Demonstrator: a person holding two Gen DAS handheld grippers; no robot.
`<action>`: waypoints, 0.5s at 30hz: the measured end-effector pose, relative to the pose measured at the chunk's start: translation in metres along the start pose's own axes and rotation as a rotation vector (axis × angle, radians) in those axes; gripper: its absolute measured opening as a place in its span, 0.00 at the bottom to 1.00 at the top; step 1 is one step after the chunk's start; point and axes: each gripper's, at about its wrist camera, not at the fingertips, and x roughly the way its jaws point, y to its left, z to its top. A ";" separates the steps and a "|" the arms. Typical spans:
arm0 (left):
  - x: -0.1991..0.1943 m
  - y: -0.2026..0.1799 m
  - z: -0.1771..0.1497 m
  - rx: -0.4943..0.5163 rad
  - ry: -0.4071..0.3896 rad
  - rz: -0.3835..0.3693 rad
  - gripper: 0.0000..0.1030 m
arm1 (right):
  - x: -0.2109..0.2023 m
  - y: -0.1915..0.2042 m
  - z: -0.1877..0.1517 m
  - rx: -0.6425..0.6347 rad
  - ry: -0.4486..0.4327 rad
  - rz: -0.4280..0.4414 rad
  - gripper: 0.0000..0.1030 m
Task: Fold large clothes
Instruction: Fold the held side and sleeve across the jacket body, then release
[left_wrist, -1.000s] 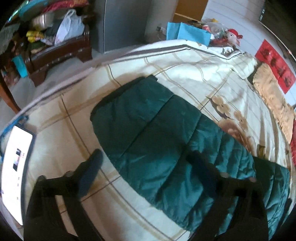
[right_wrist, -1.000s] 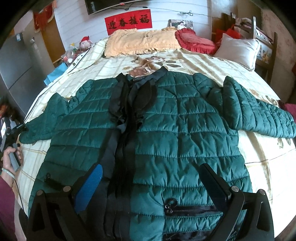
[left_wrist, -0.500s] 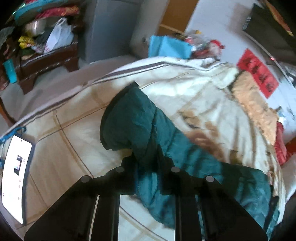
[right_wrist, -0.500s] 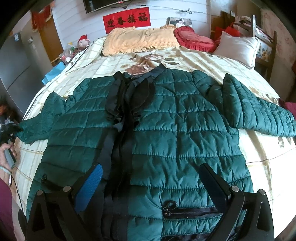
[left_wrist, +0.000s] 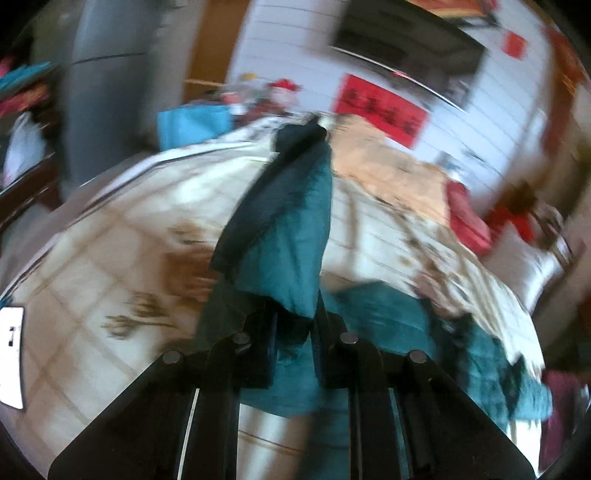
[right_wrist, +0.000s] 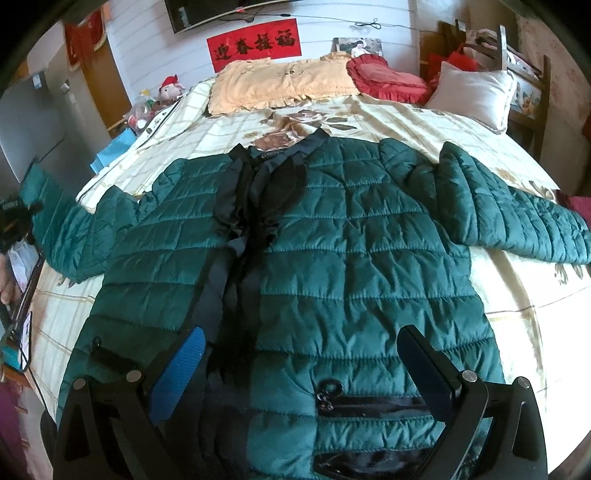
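Left jaws clamp sleeve (left_wrist: 291, 236) above bed (left_wrist: 110, 236).

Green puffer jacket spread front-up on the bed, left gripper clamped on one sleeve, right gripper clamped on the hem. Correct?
One error: the right gripper is open, hovering above the jacket hem, as the right wrist view shows. The left gripper is indeed clamped on a sleeve.

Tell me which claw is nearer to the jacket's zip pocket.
Right. The right claw hangs open just above the zip pocket at the jacket's hem. The left claw is shut on a sleeve, lifted off at the jacket's far side.
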 end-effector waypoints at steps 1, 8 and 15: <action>0.000 -0.022 -0.004 0.033 0.013 -0.027 0.14 | -0.001 -0.002 -0.001 0.002 -0.001 0.000 1.00; 0.010 -0.119 -0.042 0.188 0.076 -0.140 0.14 | -0.012 -0.017 -0.005 0.033 -0.018 0.004 1.00; 0.039 -0.185 -0.091 0.276 0.169 -0.183 0.14 | -0.016 -0.031 -0.007 0.051 -0.023 0.007 1.00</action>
